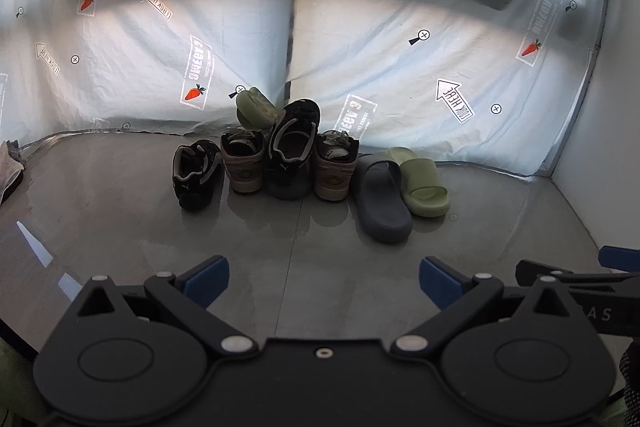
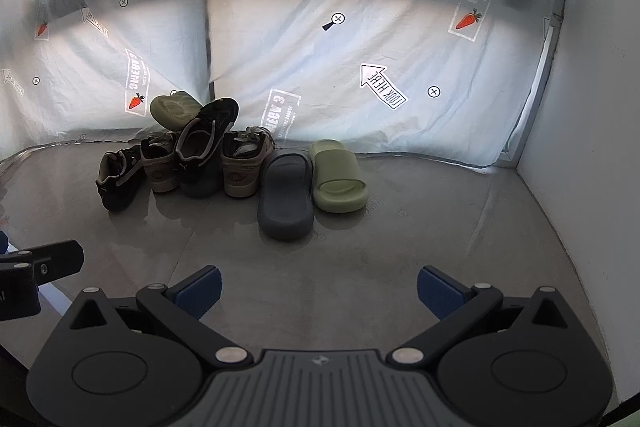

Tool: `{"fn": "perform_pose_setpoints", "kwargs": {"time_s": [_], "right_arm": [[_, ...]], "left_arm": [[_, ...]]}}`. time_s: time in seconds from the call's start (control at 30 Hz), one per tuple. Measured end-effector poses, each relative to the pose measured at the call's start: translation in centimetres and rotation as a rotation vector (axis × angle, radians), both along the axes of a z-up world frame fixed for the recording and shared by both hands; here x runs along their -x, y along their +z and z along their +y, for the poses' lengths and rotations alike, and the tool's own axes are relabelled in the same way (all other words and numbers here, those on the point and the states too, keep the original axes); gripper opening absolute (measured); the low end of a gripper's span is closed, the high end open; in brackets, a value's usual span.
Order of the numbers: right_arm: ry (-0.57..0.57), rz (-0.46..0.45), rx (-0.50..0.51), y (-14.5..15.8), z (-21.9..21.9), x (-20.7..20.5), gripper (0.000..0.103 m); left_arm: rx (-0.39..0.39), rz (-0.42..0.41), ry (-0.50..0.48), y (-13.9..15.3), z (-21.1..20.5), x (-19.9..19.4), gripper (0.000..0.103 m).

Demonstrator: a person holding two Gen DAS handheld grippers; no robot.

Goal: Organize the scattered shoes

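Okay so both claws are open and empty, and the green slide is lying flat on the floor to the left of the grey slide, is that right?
Not quite. The green slide lies flat on the floor to the right of the grey slide, not the left; the right wrist view shows it plainly. The rest holds: the left claw and right claw are both open and empty.

"LOOK HERE" arrows — upside down — on backdrop sheet

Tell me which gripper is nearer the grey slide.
Right. The right gripper faces the grey slide almost head-on; the left gripper sits further left of it, apart.
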State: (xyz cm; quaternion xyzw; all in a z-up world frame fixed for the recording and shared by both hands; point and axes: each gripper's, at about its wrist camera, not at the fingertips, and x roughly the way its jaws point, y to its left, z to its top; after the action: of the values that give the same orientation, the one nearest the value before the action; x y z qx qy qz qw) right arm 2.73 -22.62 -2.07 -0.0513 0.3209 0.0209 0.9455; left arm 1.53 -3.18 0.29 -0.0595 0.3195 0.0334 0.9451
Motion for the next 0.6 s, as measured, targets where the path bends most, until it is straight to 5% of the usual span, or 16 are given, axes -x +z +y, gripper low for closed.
{"fn": "perform_pose_setpoints", "kwargs": {"time_s": [0.27,0.6], "right_arm": [[0.039,0.027,-0.050,-0.5,-0.6,-3.1,0.103],[0.087,0.071,-0.130,-1.6,1.3,-8.0,0.103]], "left_arm": [[0.007,0.047,0.069,-0.3,-1.2,-1.4,0.102],[0.075,0.044,0.141,-0.4,5.2,-4.4,0.096]]}}
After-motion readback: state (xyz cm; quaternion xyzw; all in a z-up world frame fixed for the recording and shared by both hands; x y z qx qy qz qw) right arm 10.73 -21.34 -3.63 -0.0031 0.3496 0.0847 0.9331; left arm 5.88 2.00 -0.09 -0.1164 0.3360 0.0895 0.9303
